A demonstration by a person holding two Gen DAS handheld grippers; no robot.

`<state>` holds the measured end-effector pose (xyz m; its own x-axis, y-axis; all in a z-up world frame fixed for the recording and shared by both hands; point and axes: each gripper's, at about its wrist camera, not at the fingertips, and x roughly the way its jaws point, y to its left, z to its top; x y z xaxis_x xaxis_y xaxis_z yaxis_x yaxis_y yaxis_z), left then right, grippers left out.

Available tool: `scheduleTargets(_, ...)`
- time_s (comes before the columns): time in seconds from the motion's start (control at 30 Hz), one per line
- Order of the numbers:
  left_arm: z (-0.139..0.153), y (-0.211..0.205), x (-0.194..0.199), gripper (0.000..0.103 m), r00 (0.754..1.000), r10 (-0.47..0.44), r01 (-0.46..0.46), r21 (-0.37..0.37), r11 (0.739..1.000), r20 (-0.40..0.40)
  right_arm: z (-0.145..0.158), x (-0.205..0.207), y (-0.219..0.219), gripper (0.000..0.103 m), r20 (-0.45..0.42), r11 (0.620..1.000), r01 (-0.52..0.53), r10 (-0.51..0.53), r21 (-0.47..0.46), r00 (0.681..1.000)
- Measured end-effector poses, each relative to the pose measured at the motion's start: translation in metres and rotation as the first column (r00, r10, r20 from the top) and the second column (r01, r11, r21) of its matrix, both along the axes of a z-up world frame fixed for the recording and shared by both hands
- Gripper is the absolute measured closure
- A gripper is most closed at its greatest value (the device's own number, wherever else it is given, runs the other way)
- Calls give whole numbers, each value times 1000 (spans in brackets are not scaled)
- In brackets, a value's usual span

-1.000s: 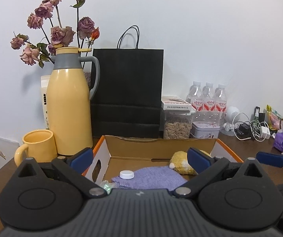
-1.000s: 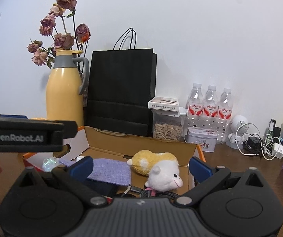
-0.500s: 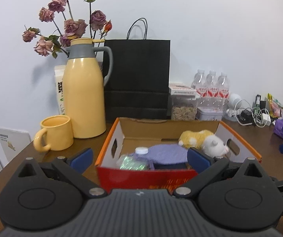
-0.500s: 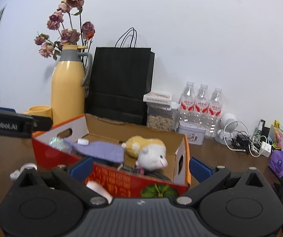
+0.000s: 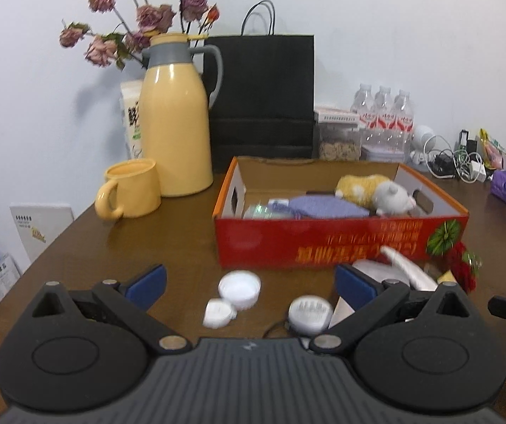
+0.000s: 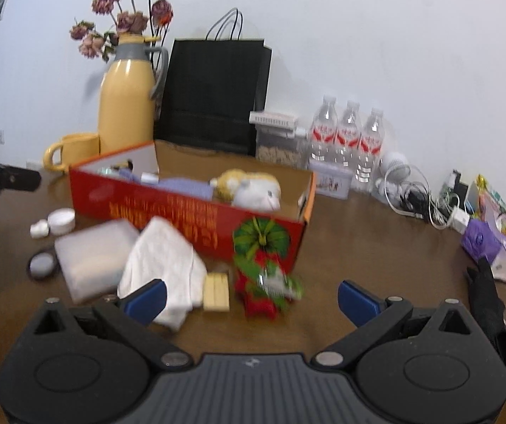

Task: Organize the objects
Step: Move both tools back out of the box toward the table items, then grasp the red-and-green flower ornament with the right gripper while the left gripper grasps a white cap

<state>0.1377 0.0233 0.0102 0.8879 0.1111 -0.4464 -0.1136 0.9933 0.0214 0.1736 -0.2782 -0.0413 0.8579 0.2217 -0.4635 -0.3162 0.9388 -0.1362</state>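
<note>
Brown table with red box, white cloth before it; both grippers' fingers wide apart, empty

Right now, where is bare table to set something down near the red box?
Free: between the yellow mug and the red box, and right of the box before the cables. Crowded: in front of the box, with white caps, towel and red-green item.

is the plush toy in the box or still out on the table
In the box. The plush toy lies inside the red cardboard box, beside the purple cloth, its head against the right end wall.
</note>
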Motion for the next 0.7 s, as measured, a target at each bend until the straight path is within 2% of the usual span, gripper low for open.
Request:
scheduleTargets(0.2,-9,10,-15,0,999,21,-22,-5,1000,-33,-13,-5,-13,0,-41,1000,21,-21,-13,999)
scheduleTargets(0.43,-9,18,-20,0,998,56,-57,-17,998,-33,-5,27,-18,6,-52,998,25,-22,50,998)
scheduleTargets(0.57,-9,20,-20,0,997,67,-67,-18,998,-35,-6,53,-10,15,-68,998,46,-43,37,997)
scheduleTargets(0.7,-11,22,-20,0,996,78,-79,-18,997,-40,-13,80,-5,26,-114,996,51,-42,80,993)
